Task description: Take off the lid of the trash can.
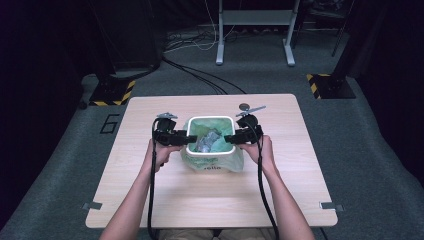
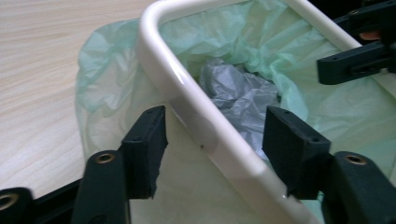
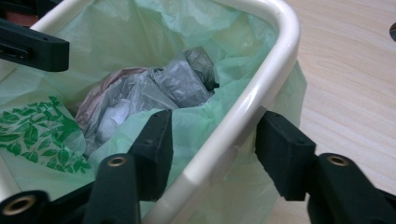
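left tongs (image 2: 212, 140) and right tongs (image 3: 212, 144) each straddle the glossy white rounded bin rim (image 2: 187, 98), jaws apart, not pressing. we see a thin crinkly green liner bag (image 3: 140, 28), crumpled grey plastic (image 3: 177, 81) inside; bin mid-worktop (image 1: 150, 200), pale woodgrain.

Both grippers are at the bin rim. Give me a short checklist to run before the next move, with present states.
1. Left gripper straddles the white rim: ok.
2. Right gripper straddles the rim on the opposite side: ok.
3. Pads pressing on rim: not ok, gaps show on both.
4. Green bag folded over rim between the jaws: ok.
5. Grey crumpled trash sits below the rim: ok.
6. Bin upright on table: ok.
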`<act>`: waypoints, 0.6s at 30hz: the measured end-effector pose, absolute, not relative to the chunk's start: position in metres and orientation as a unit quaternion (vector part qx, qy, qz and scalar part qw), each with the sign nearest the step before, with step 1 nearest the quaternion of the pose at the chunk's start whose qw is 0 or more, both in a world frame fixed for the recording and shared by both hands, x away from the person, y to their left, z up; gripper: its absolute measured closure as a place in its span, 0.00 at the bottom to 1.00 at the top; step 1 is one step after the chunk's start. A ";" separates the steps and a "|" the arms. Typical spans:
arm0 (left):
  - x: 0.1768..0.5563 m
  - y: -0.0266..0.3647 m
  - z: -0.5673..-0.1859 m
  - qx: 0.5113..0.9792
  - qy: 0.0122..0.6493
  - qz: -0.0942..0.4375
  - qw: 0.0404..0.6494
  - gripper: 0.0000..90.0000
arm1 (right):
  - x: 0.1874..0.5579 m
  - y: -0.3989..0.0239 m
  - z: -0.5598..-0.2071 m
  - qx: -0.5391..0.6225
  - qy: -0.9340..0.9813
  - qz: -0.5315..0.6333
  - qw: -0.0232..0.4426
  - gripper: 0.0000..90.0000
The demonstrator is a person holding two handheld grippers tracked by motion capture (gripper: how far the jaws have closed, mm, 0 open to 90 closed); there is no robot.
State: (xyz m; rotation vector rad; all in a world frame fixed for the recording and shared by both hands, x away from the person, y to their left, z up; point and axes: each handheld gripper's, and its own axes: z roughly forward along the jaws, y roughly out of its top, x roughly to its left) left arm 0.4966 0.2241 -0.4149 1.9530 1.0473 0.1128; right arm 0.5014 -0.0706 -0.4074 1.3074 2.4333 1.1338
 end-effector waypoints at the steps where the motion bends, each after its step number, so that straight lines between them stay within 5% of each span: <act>1: 0.496 0.223 -0.415 0.787 0.424 0.048 0.445 0.49 | 0.501 -0.069 -0.408 0.438 0.814 0.374 0.081 0.54; 18: 0.494 0.222 -0.415 0.785 0.426 0.059 0.445 0.50 | 0.495 -0.064 -0.407 0.439 0.812 0.367 0.115 0.59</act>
